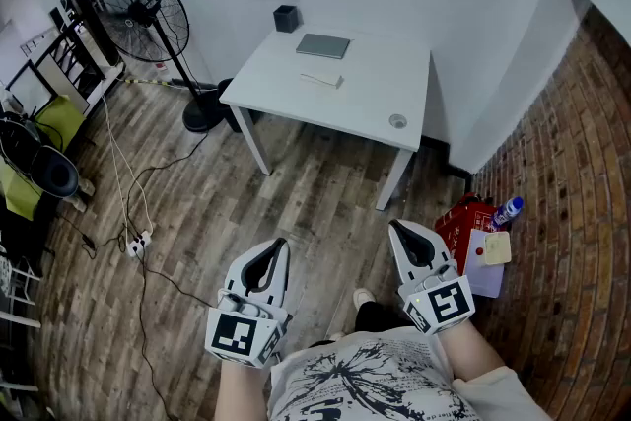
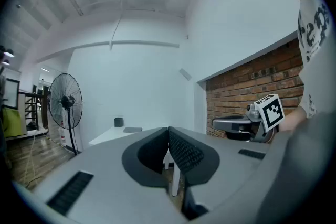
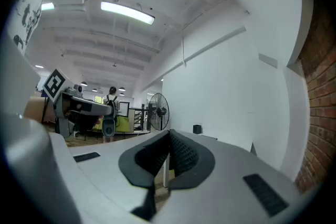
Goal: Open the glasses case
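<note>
Head view: the square white table (image 1: pixel 375 99) stands well ahead. A flat grey rectangle case (image 1: pixel 322 45), likely the glasses case, lies near the table's far edge. The left gripper (image 1: pixel 280 245) and right gripper (image 1: pixel 394 228) are well short of the table.

Left gripper view: its jaws are pressed together, with nothing between them.

Right gripper view: these are together and empty too, as there is nothing to grab from here.

Your left gripper (image 2: pixel 168 131) has its jaws pressed together, nothing between them. Far ahead stands a white table (image 2: pixel 107 137) with a small dark cup (image 2: pixel 118 121). A fan (image 2: pixel 65 99) stands left, your right gripper (image 2: pixel 219 123) right.
</note>
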### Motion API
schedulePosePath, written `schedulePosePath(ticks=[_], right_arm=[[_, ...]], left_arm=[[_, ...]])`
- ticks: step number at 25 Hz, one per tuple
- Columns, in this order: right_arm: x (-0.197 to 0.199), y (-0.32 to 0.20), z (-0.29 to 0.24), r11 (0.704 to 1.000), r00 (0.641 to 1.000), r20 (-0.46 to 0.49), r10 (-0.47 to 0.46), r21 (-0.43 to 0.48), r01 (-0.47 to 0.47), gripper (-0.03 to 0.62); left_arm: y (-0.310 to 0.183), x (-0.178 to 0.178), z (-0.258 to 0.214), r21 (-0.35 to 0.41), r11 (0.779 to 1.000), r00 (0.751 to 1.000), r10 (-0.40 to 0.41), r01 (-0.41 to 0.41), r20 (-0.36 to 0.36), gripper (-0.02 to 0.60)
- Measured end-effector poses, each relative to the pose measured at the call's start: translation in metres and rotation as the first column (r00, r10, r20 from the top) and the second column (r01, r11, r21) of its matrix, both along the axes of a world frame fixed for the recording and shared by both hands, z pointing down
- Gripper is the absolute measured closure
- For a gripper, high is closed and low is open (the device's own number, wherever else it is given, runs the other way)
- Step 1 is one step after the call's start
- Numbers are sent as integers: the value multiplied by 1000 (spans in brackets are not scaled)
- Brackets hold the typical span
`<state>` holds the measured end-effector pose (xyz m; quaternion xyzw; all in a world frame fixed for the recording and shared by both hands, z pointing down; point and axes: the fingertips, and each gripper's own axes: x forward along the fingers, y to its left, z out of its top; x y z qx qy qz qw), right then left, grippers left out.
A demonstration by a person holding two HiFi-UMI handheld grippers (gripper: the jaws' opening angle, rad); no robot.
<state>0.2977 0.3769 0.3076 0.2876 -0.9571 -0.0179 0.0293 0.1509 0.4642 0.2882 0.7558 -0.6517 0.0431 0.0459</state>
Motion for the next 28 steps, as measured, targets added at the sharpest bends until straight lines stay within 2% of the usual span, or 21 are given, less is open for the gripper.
schedulePosePath(ticks=[10,17,18,19,20,23,28], right_arm=[[-6,9,-2,1000,1000,2,6,-4,-6,582],[-15,18,-5,999,998,37,41,-1,-41,586],[-21,18,-4,1000,999,41,26,-11,-25,451],[-27,18,-4,1000,999,46,4,-23,-3,245],[-32,16,-3,999,999,50,-12,-32,13,128],[-41,2,-2,1000,999,51,-2,-22,3,89],[-57,-32,10,999,999,42,-18,-40,20,83]], left_arm=[[6,-5,-1,12,1000,1000,15,-15,20,568],[19,-11,1,10,1000,999,26,-26,28,568],[19,-13,2,8,1000,999,25,-25,27,568],[19,-16,3,6,1000,999,25,-25,24,568],[18,-18,4,4,1000,999,24,-24,23,568],[9,-26,5,2,1000,999,18,-18,32,568],[-19,-38,12,-21,1000,999,-4,5,40,568]])
